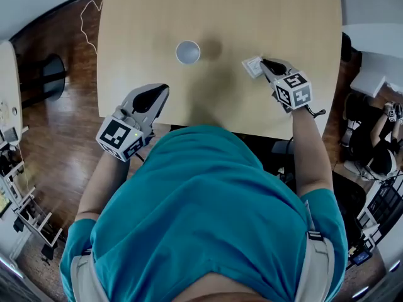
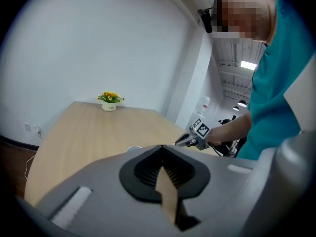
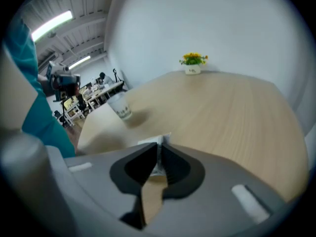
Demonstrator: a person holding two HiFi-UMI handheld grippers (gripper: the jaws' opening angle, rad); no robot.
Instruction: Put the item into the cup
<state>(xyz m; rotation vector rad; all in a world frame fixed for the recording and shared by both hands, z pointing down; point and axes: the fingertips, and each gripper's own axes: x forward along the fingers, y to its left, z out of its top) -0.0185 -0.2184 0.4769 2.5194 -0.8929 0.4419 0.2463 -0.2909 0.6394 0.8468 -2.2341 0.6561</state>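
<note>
Bright, even indoor light from white ceiling strip lamps (image 3: 52,22); soft shadow right of white paper cup (image 1: 187,52) on pale wooden tabletop (image 1: 283,17); fisheye bending, dark corners, foreground blurred

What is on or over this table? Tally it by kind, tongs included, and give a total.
paper cup: 1
flat white packet: 1
potted flowers: 1
tongs: 2 (left tongs, right tongs)
Total: 5
</note>
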